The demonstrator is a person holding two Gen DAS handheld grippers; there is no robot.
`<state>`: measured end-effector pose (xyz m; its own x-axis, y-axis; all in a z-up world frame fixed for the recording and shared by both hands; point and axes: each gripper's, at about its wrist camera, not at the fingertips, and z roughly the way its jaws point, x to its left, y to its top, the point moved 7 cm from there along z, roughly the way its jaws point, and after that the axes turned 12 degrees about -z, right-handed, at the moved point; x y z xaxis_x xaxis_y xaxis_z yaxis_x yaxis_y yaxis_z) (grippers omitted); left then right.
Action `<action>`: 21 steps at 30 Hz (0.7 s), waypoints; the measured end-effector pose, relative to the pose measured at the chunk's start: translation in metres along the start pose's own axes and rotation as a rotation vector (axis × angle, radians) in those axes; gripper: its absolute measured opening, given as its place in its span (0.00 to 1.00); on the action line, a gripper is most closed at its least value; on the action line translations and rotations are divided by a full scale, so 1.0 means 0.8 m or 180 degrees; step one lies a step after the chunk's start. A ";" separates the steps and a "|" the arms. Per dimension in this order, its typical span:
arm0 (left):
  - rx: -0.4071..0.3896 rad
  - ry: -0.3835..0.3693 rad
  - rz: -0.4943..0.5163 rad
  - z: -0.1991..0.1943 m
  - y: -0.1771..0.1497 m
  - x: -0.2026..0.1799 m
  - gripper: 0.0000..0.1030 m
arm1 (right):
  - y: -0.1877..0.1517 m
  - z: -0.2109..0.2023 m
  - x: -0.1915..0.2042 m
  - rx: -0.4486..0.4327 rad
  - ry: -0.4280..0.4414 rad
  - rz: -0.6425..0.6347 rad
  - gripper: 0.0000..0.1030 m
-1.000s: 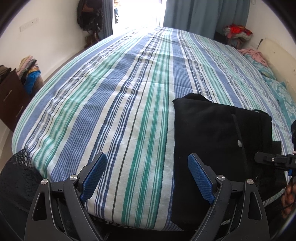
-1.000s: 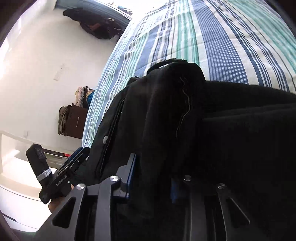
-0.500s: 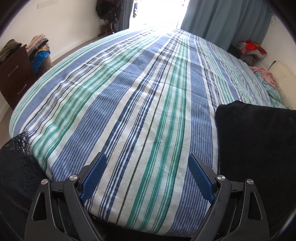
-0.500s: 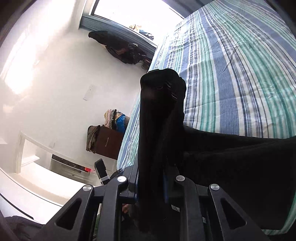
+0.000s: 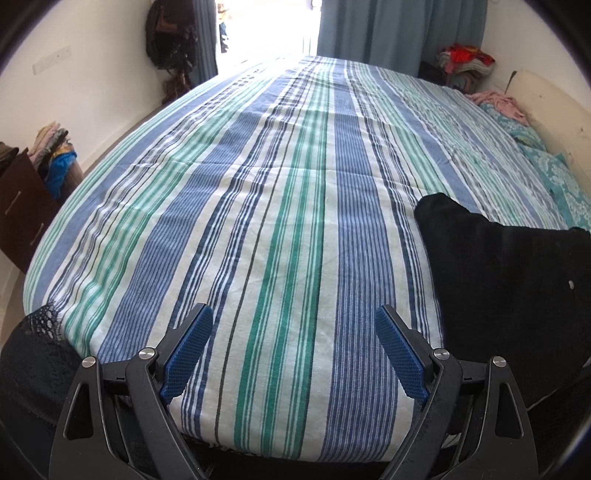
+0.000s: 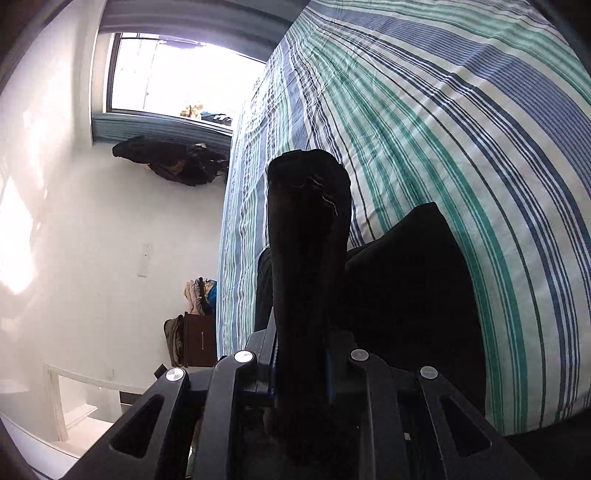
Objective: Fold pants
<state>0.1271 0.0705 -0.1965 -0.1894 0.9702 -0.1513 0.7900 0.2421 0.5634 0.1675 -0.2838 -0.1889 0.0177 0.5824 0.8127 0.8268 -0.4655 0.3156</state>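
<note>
The black pants (image 5: pixel 509 280) lie folded at the near right edge of the striped bed (image 5: pixel 288 184). My left gripper (image 5: pixel 293 349) is open and empty, over the bed's near edge, left of the pants. My right gripper (image 6: pixel 301 363) is shut on a thick fold of the black pants (image 6: pixel 306 236), which stands up between its jaws. The rest of the pants (image 6: pixel 406 280) rests on the striped bed (image 6: pixel 461 122) behind it. The right fingertips are hidden by the cloth.
A dark dresser (image 5: pixel 18 199) with piled clothes stands left of the bed. Curtains (image 5: pixel 399 29) and a bright doorway are at the far end. Pillows (image 5: pixel 554 173) and a clothes pile (image 5: pixel 465 62) lie at the far right. Black lace cloth (image 5: pixel 33 354) hangs at near left.
The left gripper swung left and then partly back, staying open. The right gripper, still shut on the pants, has rolled and lifted, so the gripped fold now stands upright.
</note>
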 end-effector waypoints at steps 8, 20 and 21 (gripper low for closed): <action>0.0006 0.0000 0.0266 -0.008 -0.010 -0.024 0.88 | -0.016 0.013 -0.047 0.0226 -0.0876 -0.0453 0.42; -0.0013 -0.0706 0.1105 -0.060 -0.046 -0.163 0.88 | -0.066 -0.018 0.072 0.0934 -0.2060 -0.2682 0.49; -0.0020 -0.0717 0.1159 -0.062 -0.052 -0.164 0.88 | -0.077 -0.018 0.066 0.1053 -0.2133 -0.2748 0.49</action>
<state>0.0903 -0.0665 -0.1593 0.2338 0.9655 -0.1149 0.7780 -0.1149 0.6177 0.1098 -0.2341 -0.1584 -0.4142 0.9075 -0.0694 0.8144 0.4036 0.4169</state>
